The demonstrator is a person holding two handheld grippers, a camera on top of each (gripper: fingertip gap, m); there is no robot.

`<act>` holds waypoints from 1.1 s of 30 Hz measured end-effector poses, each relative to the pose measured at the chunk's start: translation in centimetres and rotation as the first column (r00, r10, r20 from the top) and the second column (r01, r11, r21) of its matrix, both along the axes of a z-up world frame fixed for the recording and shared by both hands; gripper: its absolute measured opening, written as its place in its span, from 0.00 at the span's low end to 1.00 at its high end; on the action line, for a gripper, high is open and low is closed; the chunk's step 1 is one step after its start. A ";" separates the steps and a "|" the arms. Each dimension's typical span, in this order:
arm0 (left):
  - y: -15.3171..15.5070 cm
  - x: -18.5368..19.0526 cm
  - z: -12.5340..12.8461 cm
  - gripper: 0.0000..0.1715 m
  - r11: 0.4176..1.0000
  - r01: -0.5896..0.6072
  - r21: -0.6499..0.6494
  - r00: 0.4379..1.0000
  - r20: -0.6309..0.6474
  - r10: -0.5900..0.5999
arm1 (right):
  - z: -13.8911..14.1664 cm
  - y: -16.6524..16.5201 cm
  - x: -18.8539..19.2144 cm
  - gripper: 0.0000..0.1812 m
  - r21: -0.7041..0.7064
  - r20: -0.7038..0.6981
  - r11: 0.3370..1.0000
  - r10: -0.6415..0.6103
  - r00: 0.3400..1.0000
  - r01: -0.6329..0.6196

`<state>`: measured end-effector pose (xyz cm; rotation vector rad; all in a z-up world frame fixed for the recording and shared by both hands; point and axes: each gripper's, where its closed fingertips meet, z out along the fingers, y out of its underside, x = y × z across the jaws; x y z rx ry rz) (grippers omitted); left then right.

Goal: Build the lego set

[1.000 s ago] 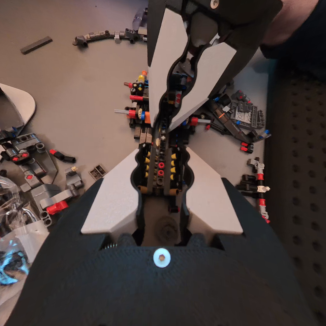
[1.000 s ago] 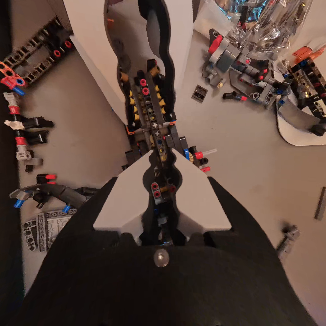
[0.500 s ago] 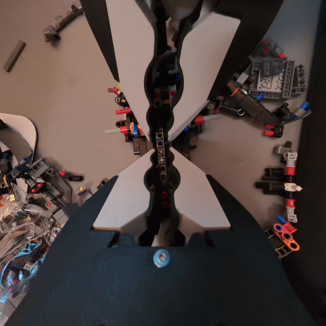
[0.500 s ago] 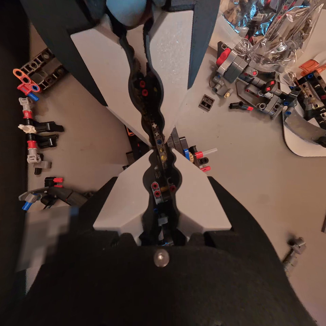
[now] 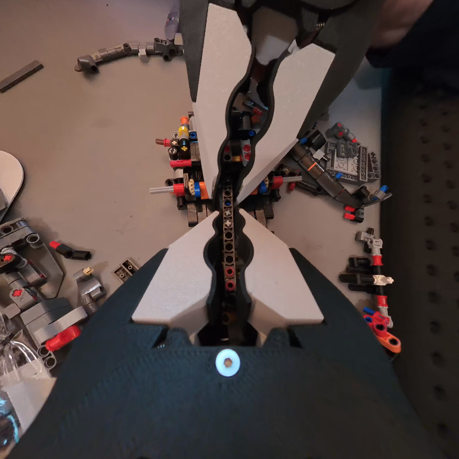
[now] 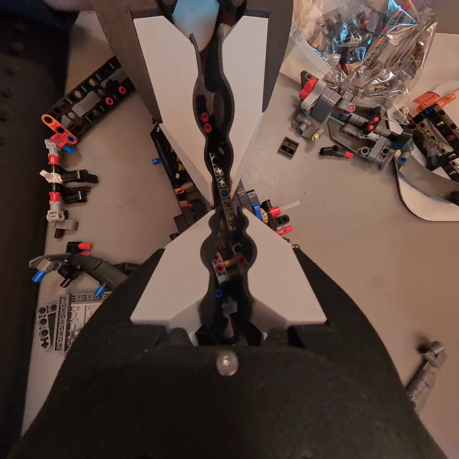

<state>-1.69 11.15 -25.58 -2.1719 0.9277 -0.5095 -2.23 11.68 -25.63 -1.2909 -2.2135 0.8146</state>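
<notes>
now the grey table [image 5: 104,139] takes up most of both views, with a dark perforated mat [image 5: 422,223] along one edge. biggest on it is the lego assembly [image 5: 228,248], a long dark build with a holed beam on top, red pins and yellow bits, held between the two tools near the middle of the table. the left gripper [image 5: 228,216] is clamped on one end of it, its pale fingers [image 5: 178,280] pressed in against the beam's sides. the right gripper [image 6: 226,211] is closed tight on the opposite end, tip to tip with the other, so the fingertips of the two nearly touch. whether the build rests on the table or hangs just above it cannot be told.

next in size, a crinkled clear bag [image 6: 367,44] of parts sits at the far right of the right wrist view, with a grey and red sub-build [image 6: 335,104] just in front of it. a grey plate cluster [image 5: 352,161] lies near the mat, beside a dark curved piece [image 5: 323,178]. a curved grey chain of links [image 5: 129,53] lies well apart from the build, toward the far edge. a black and red axle string [image 5: 372,278] lies by the mat, with an orange and red connector [image 5: 382,332] at its end. smaller still: a dark flat strip [image 5: 21,74], a black pin with a red tip [image 5: 70,250], and a small dark tile [image 5: 126,269] near the left fingers.
</notes>
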 end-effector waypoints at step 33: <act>0.8 0.0 2.3 0.03 0.997 -0.075 0.025 0.977 0.204 0.068 | 0.4 0.2 -0.1 0.07 -0.033 -0.062 0.999 -0.005 0.998 0.003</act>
